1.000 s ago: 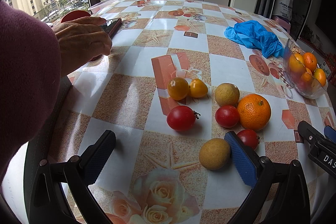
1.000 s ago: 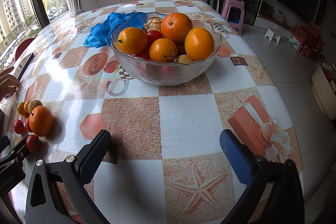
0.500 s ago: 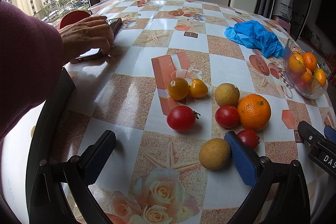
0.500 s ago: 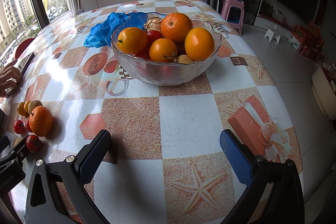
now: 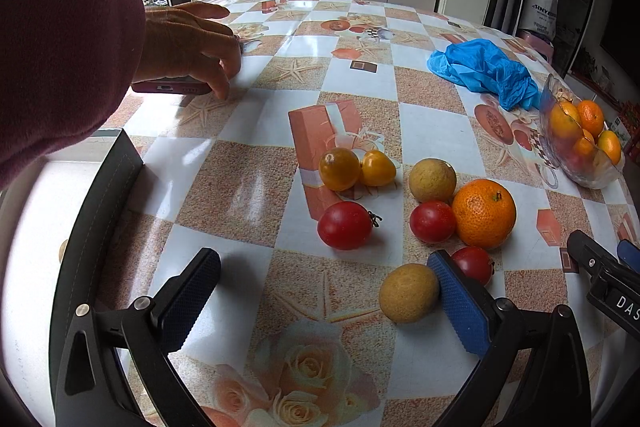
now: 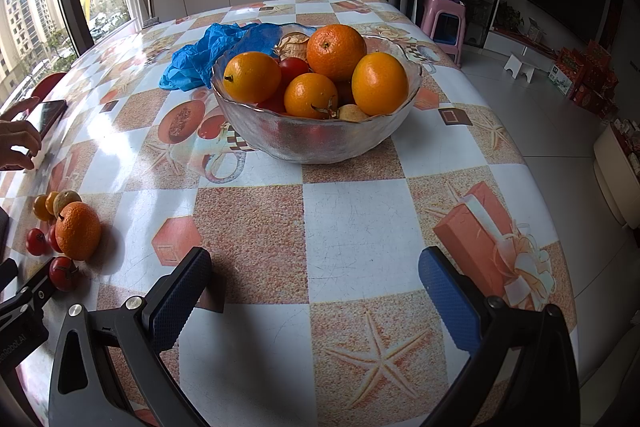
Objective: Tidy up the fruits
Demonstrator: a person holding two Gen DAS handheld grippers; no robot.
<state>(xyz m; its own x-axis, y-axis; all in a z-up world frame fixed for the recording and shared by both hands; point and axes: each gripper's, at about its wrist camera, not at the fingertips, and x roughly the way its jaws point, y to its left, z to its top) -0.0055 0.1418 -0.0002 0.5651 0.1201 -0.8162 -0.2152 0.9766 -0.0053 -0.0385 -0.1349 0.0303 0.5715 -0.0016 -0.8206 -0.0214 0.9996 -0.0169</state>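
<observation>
Left gripper (image 5: 324, 291) is sitting wide open, gripping nothing, a tan fruit (image 5: 408, 293) touching its right finger. Right gripper (image 6: 314, 289) is gaping too, empty. Loose tomatoes (image 5: 345, 225) and an orange (image 5: 484, 213) are lying beyond; farther off, the glass bowl (image 6: 320, 139) is holding oranges.

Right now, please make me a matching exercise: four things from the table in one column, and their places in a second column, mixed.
Things:
1. orange
2. blue plastic bag
3. phone
4. glass bowl

Places:
a. under the person's hand
b. holding oranges and tomatoes
c. touching a red tomato on the tablecloth
d. crumpled behind the bowl

Pairs: 1-c, 2-d, 3-a, 4-b
</observation>
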